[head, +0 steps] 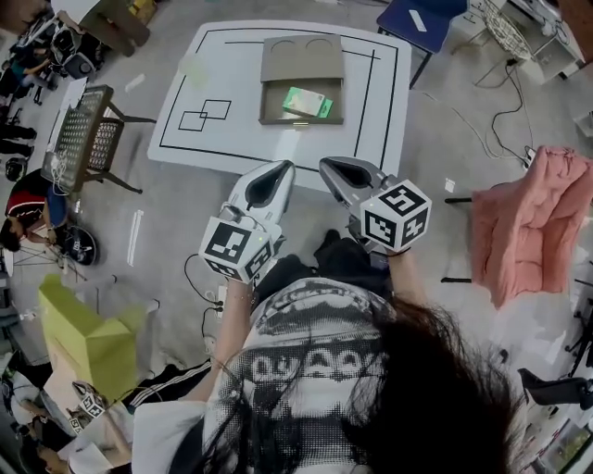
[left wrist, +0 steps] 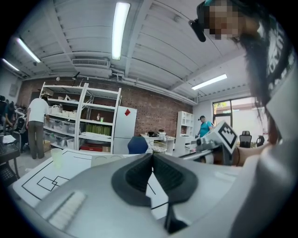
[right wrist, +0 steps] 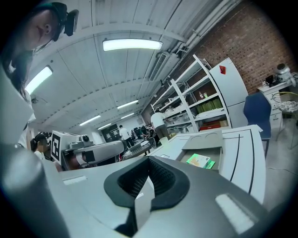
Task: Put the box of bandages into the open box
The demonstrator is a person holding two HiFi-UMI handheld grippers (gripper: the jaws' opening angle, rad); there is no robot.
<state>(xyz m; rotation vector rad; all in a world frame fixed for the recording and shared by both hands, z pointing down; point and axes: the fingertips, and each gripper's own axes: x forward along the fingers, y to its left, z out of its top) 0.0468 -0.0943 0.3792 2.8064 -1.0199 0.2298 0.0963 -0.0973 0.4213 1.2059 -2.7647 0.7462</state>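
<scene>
On the white table (head: 185, 93) stands an open cardboard box (head: 301, 57) with its flap folded back. The green box of bandages (head: 307, 102) lies inside it, also seen in the right gripper view (right wrist: 201, 161). Both grippers hover side by side off the table's near edge, close to the person's body. My left gripper (head: 283, 168) is shut with nothing in it; its jaws meet in the left gripper view (left wrist: 152, 155). My right gripper (head: 326, 165) is shut and empty too (right wrist: 149, 160). Both point toward the table.
Black tape lines mark the table, with small squares at its left (head: 204, 115). A mesh chair (head: 83, 139) stands left of the table, a blue chair (head: 417, 18) behind it. Pink cloth (head: 533, 218) is draped at the right. A yellow-green box (head: 88, 338) sits lower left.
</scene>
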